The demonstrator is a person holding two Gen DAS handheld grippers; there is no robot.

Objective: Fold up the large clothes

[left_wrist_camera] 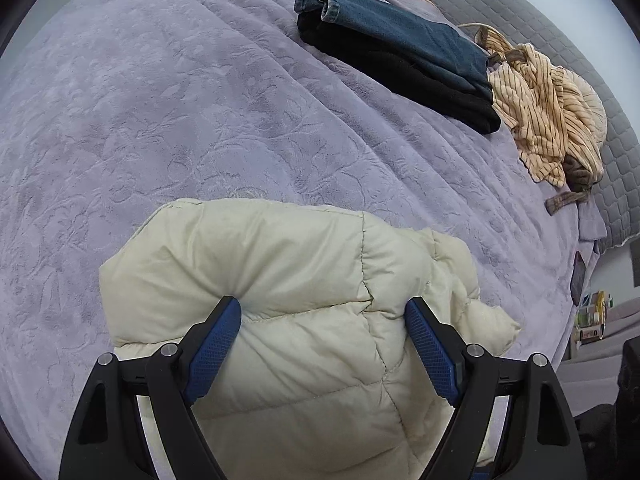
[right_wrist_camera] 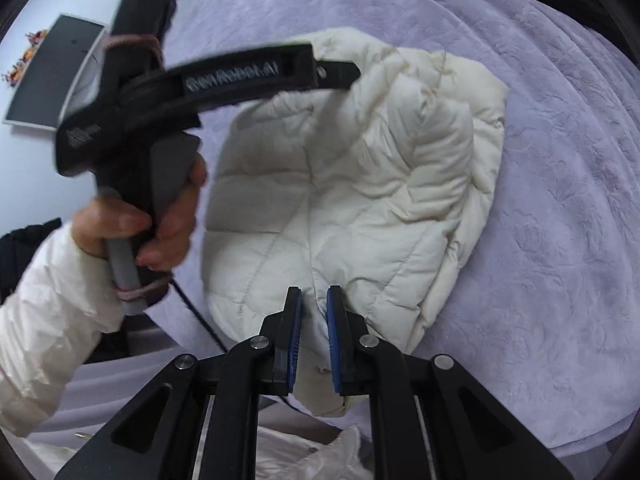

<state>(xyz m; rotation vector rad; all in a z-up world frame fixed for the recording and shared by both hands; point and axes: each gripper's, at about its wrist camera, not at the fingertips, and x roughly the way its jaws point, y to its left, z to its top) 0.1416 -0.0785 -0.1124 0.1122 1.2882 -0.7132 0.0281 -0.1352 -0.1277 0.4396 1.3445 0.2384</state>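
Observation:
A cream quilted puffer jacket [left_wrist_camera: 280, 280] lies folded into a bundle on the lilac bedspread [left_wrist_camera: 160, 120]; it also shows in the right wrist view [right_wrist_camera: 360, 180]. My left gripper [left_wrist_camera: 322, 312] is open, its blue pads on either side of the bundle's near part. In the right wrist view the left gripper [right_wrist_camera: 332, 72] is seen from the side, held by a hand over the jacket's far edge. My right gripper [right_wrist_camera: 314, 304] is shut on a fold of the jacket at its near edge.
Folded dark jeans on a black garment [left_wrist_camera: 400, 52] lie at the far right of the bed. A crumpled striped beige garment [left_wrist_camera: 548, 112] lies beside them, next to a grey quilted headboard [left_wrist_camera: 560, 32]. The bed edge [right_wrist_camera: 560, 436] is near right.

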